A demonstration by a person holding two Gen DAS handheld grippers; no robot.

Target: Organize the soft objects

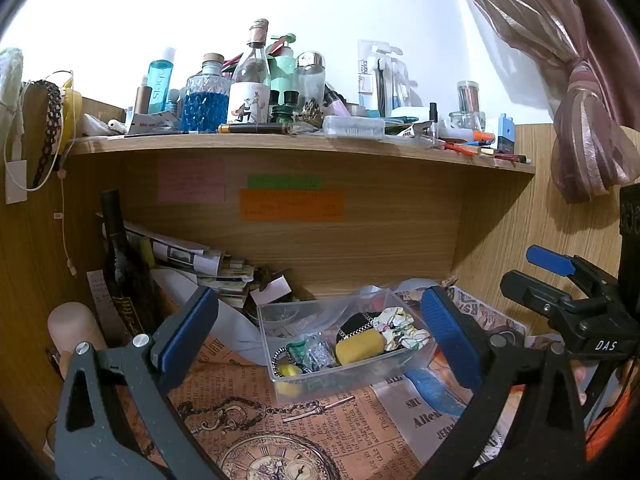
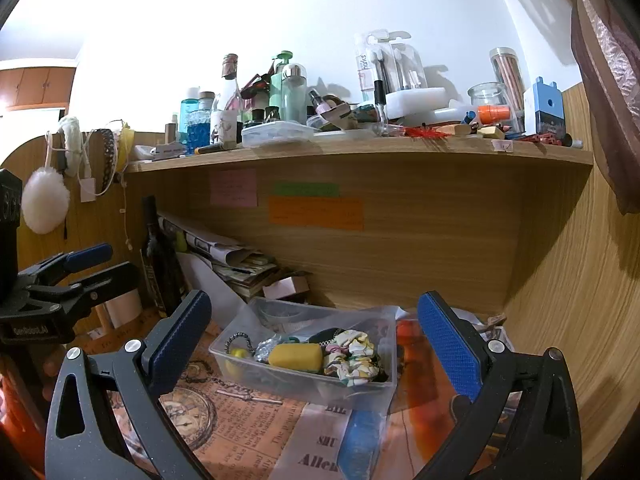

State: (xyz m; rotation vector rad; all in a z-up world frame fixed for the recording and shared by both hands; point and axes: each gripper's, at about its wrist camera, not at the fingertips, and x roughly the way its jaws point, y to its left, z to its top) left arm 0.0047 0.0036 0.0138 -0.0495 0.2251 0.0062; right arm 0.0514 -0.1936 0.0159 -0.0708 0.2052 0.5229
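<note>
In the left wrist view, the left claw (image 1: 320, 334) fills the bottom of the frame with its two blue-padded fingers (image 1: 188, 332) spread wide and nothing between the pads. Between and beyond them, at lower centre, a clear rectangular plastic box (image 1: 352, 374) sits on the newspaper-print paper (image 1: 248, 400) that covers the desk. Inside the box lie a yellow sponge block (image 1: 360, 346), a crumpled white floral fabric scrunchie (image 1: 400, 328) just to its right, and a black pouch with a chain (image 1: 356, 322) behind them (the smaller bits at the box's left end are too tangled to name). At the right edge the right claw (image 1: 536, 270) reaches in, its fingers apart as well. A dark glass wine bottle (image 1: 124, 264) stands upright at middle left, and a cluttered wooden shelf (image 1: 280, 142) runs across the upper half. In the right wrist view, the right claw (image 2: 316, 340) frames the same clear box (image 2: 360, 390) at lower centre, fingers wide apart and empty. The yellow sponge (image 2: 296, 356) lies in the middle of the box, touching the floral scrunchie (image 2: 352, 354) on its right. The left claw (image 2: 90, 264) shows at middle left, spread too. A white fluffy pom-pom (image 2: 44, 200) hangs at the left, above it.
</note>
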